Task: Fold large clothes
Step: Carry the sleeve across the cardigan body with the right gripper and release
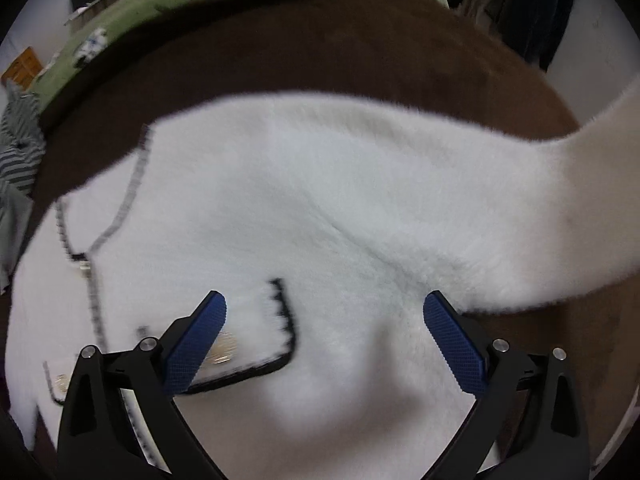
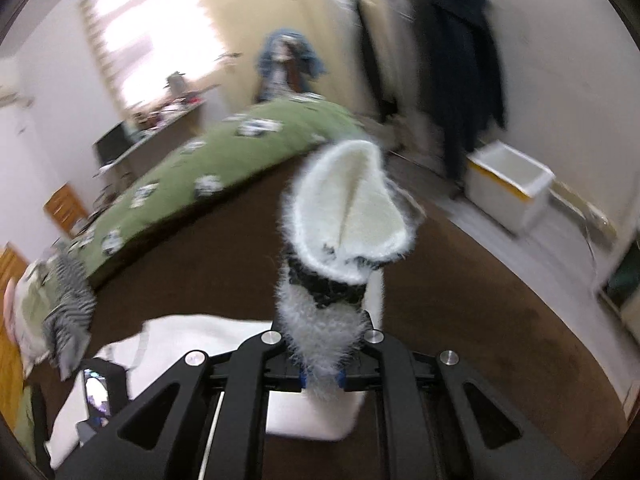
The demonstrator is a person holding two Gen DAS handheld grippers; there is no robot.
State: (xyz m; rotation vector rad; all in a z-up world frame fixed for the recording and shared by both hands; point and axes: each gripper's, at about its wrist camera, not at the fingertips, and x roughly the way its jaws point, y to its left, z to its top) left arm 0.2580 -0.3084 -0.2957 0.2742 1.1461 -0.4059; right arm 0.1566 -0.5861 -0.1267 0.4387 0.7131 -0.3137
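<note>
Fold is early. White fluffy cardigan [image 1: 320,208] lies spread, front up, on the brown bed cover [image 1: 320,48], with black-trimmed neckline and pocket [image 1: 256,344] both exposed; body not yet doubled over. One sleeve [image 1: 560,208] is raised off the cover and runs out toward the frame's right edge. Right claw [image 2: 320,376] is pressed together on the sleeve's cuff [image 2: 344,220], fuzzy fabric bunched between its fingers. Left claw [image 1: 324,340] is spread wide, hovering over the pocket area, gripping nothing. Judged remaining: lay this sleeve across, then the other sleeve and the body folds. Left wrist view shows garment layout; right wrist view alone shows the pinch, plus green quilt [image 2: 224,152], hanging coats [image 2: 460,64], white box [image 2: 508,188].
</note>
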